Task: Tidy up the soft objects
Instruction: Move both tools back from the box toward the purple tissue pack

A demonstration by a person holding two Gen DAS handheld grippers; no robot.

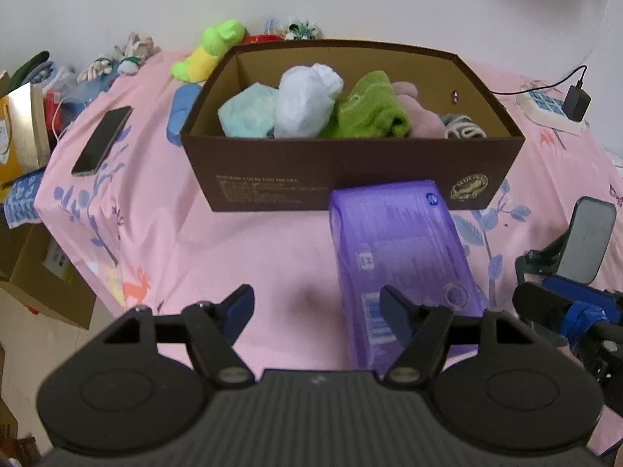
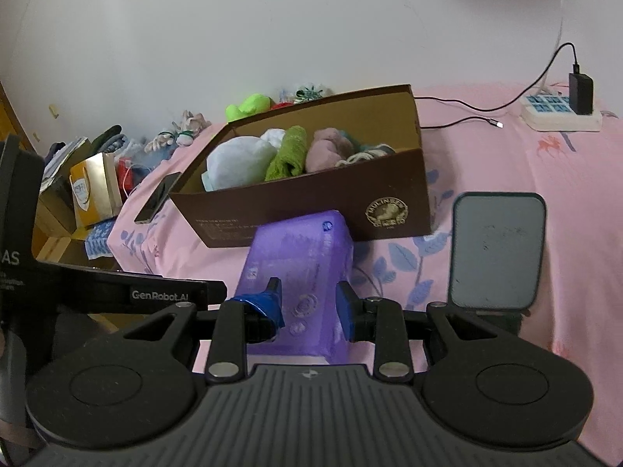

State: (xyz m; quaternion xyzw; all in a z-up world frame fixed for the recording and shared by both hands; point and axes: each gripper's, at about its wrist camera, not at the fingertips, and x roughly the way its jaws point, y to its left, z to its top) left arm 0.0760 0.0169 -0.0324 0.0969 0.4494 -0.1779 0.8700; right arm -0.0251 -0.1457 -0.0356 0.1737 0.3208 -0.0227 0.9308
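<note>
A brown cardboard box (image 1: 350, 171) stands on the pink bedsheet and holds soft things: a pale blue bundle (image 1: 249, 111), a white bundle (image 1: 307, 97), a green towel (image 1: 370, 107), a pink plush (image 1: 420, 111) and grey socks (image 1: 463, 126). A purple soft pack (image 1: 397, 257) lies in front of the box. My right gripper (image 2: 309, 303) is shut on the purple pack (image 2: 307, 268), its fingers pressing both sides. My left gripper (image 1: 317, 313) is open and empty, just left of the pack. The box also shows in the right wrist view (image 2: 311, 202).
A phone (image 1: 103, 140) lies left of the box. A green plush (image 1: 210, 50) and other toys sit behind the box by the wall. A power strip with a charger (image 2: 560, 113) is at the far right. Boxes and bags (image 1: 23, 132) crowd the bed's left edge.
</note>
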